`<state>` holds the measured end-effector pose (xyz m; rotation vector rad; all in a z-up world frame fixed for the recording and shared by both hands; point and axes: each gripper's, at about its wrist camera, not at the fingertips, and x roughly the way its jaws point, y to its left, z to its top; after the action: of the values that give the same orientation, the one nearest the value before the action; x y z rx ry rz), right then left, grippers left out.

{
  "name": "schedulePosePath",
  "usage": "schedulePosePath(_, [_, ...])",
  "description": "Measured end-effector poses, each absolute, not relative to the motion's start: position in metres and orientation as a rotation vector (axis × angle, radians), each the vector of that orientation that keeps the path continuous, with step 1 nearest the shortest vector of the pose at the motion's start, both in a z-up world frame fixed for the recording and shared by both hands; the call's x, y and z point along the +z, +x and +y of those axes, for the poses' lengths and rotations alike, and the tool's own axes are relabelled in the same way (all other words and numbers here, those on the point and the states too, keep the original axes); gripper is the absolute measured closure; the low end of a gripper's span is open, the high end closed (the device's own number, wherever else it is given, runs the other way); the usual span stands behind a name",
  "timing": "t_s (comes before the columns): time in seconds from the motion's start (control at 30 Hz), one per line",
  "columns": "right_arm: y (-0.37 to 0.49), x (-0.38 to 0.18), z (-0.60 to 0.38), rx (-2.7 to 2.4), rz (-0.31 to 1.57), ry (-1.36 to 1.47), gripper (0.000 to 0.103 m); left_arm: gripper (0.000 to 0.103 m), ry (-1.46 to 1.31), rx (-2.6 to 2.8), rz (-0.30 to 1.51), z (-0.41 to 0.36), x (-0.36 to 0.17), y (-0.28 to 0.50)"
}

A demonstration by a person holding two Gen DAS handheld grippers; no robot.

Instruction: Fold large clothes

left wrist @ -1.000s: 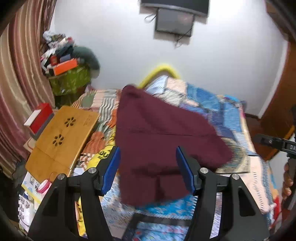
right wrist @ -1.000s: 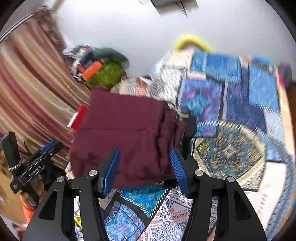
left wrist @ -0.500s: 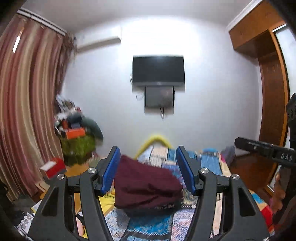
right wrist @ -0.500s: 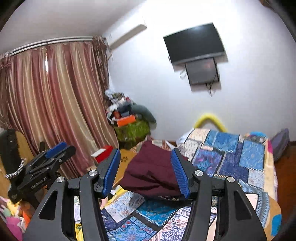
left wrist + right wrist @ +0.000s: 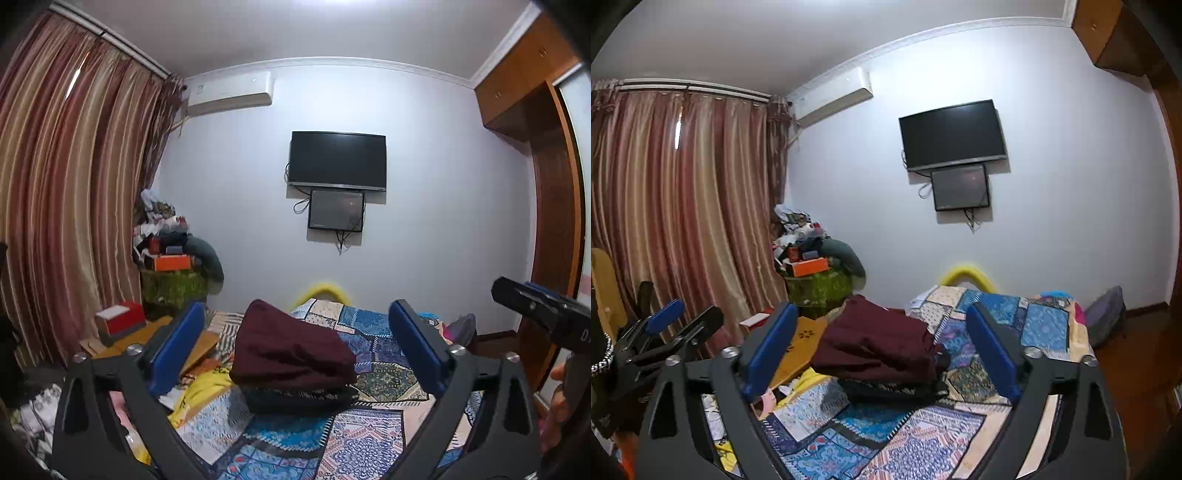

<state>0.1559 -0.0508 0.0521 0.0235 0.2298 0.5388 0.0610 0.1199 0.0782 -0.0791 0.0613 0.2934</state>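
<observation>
The folded maroon garment (image 5: 291, 350) is lying on a dark folded piece on the bed (image 5: 373, 376), at twelve o'clock from both grippers. The left gripper (image 5: 295, 350) and right gripper (image 5: 882, 350) have just been opening; fingers are standing wide, holding nothing.

We have drawn both grippers back and up from the folded maroon garment (image 5: 291, 350), left gripper (image 5: 295, 350) and right gripper (image 5: 882, 354) jaws just opened wide, nothing between them
</observation>
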Motion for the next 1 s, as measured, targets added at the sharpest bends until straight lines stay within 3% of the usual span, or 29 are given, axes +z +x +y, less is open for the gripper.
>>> schedulePosePath(0.1, [0.156,0.048,-0.055,0.522,0.244,0.03,0.001,0.001,-0.072,0.307,0.071,0.121,0.075,0.061])
schedulePosePath(1.0, [0.154,0.037,-0.056,0.507,0.31,0.001,0.0,0.001,-0.079,0.317,0.146,0.12,0.05,0.081])
